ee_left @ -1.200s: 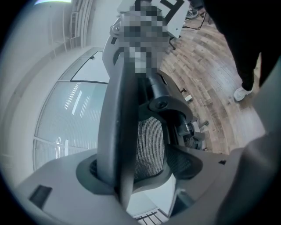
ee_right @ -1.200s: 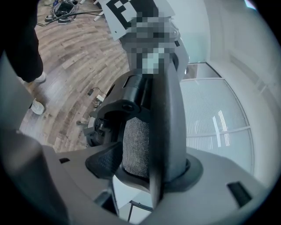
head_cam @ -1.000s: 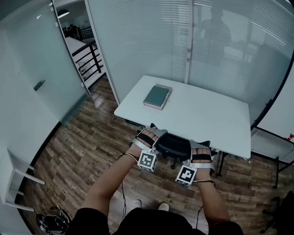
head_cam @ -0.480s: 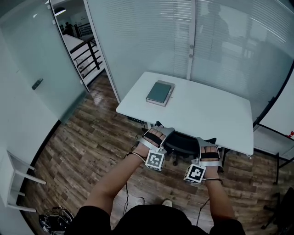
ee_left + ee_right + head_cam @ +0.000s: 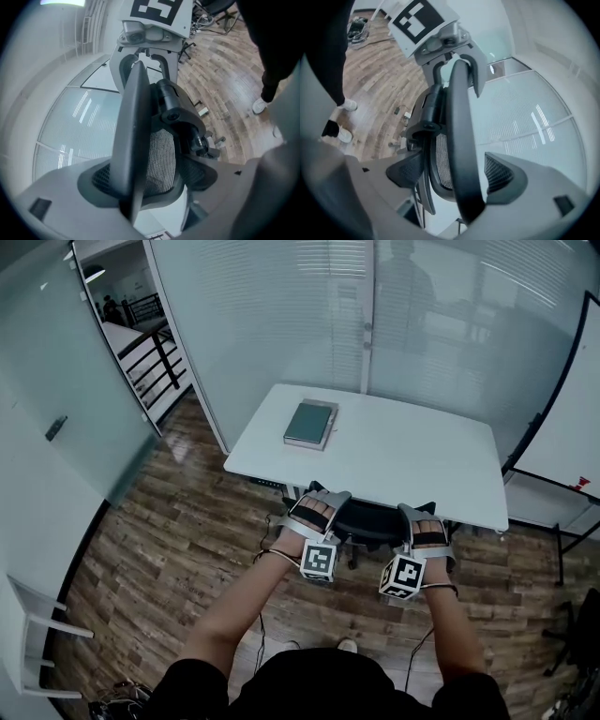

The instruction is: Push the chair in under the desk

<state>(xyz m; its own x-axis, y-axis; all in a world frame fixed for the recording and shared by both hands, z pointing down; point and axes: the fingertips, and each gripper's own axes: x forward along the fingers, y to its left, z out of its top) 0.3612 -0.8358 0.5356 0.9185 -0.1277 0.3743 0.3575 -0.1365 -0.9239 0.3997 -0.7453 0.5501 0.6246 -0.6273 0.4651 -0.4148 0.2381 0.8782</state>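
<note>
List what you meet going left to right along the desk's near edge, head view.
Left gripper (jaws opening, backrest between them) → chair → right gripper (jaws opening, backrest between them).

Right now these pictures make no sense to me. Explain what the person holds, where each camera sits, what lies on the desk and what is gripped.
There is no robot arm here. A person holds a two-jaw tool in each hand: the left gripper and the right gripper. The wide picture comes from a camera on the person's head, looking steeply down. The two round pictures come from a camera riding on each gripper, looking along its jaws. On the white desk lies one grey-green book. The black chair sits partly under the desk. Each gripper has the rim of the chair's backrest between its jaws. Both pairs of jaws are opening, and the pads do not appear to press on the rim.
</note>
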